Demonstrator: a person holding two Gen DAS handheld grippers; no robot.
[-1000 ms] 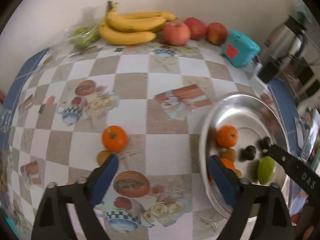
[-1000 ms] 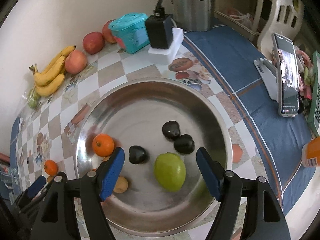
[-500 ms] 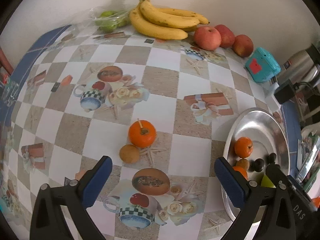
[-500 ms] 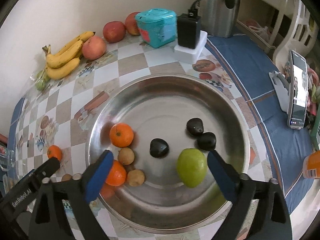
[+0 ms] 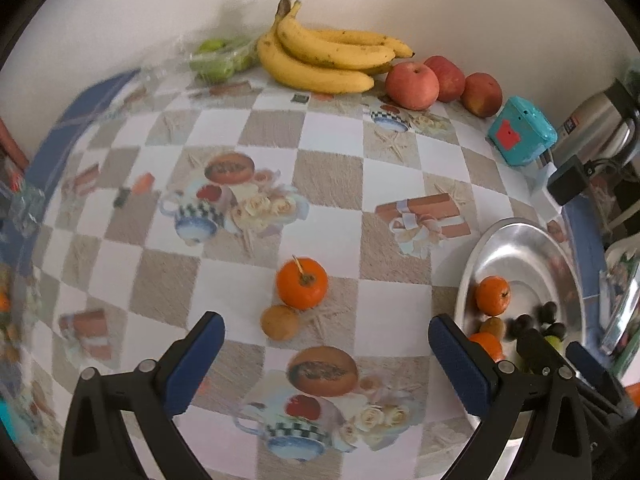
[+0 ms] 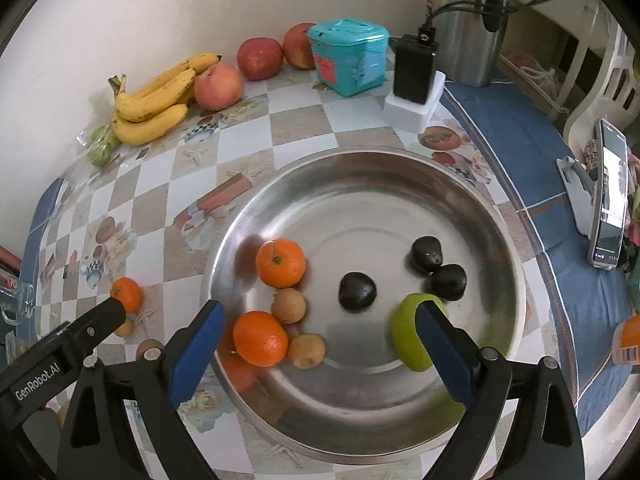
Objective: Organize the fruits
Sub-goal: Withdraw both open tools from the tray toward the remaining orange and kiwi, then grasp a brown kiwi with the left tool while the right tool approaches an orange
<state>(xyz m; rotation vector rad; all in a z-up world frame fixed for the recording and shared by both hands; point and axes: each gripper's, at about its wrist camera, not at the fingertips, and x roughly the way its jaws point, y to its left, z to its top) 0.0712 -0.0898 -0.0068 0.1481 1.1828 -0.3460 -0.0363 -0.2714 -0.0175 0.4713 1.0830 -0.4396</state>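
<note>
Left tool (image 5: 326, 354) wide, empty, above the table (image 5: 328, 236). Just ahead of it: small brown fruit (image 5: 279, 322) touching a loose orange (image 5: 302, 283). Right tool (image 6: 316, 344) wide, empty, over the steel bowl (image 6: 496, 208). Bowl holds two oranges (image 6: 280, 263), small brown fruits (image 6: 289, 305), three dark fruits (image 6: 357, 292) and a green fruit (image 6: 408, 344) partly behind the right finger. Far edge by the wall: bananas (image 5: 326, 60), three apples (image 5: 412, 85), teal box (image 5: 522, 136).
</note>
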